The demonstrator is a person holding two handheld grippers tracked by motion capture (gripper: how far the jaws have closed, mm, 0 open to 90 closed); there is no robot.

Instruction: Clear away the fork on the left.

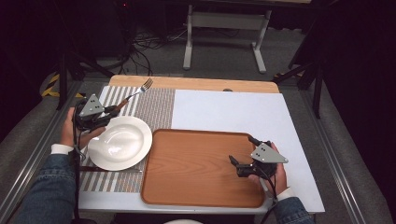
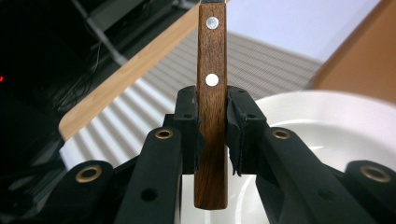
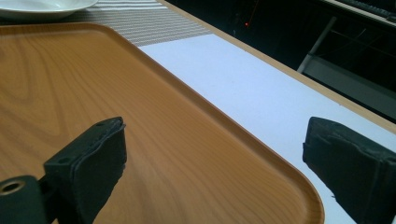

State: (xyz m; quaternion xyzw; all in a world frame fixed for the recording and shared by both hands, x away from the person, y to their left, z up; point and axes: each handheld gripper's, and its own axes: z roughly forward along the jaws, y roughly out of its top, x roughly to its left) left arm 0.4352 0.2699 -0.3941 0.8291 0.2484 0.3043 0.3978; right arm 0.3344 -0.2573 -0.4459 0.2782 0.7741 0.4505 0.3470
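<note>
The left gripper (image 1: pixel 113 110) has a fork (image 1: pixel 135 94) clamped by its wooden handle (image 2: pixel 211 102), jaws pressed tight on either side just below the lower rivet. From the high view the fork points away and to the right, tines up over the striped placemat (image 1: pixel 159 108), clear of the surface as far as one can judge. Just beside and below it sits the white plate (image 1: pixel 120 143), partly on the placemat, its rim touching or just overlapping the near-left edge of the wooden tray (image 1: pixel 201 168).

Over on the other side, the right gripper (image 1: pixel 242 151) hangs above the tray's right half, jaws spread wide with nothing between them. In the right gripper view one pad is over the wood and the other is out past the tray's rim, over the white table cover (image 1: pixel 233 112).

The work looks like setting the fork down, on the placemat beside the plate or on the tray; which one can't be told yet. To do it well: keep the grip firm, since the handle is held near its middle and the heavy tined end will want to dip. Carry it level, lower until the fork lies flat, and only then ease the jaws apart. Watch the plate rim on the way; a nudge there could slide the plate.
</note>
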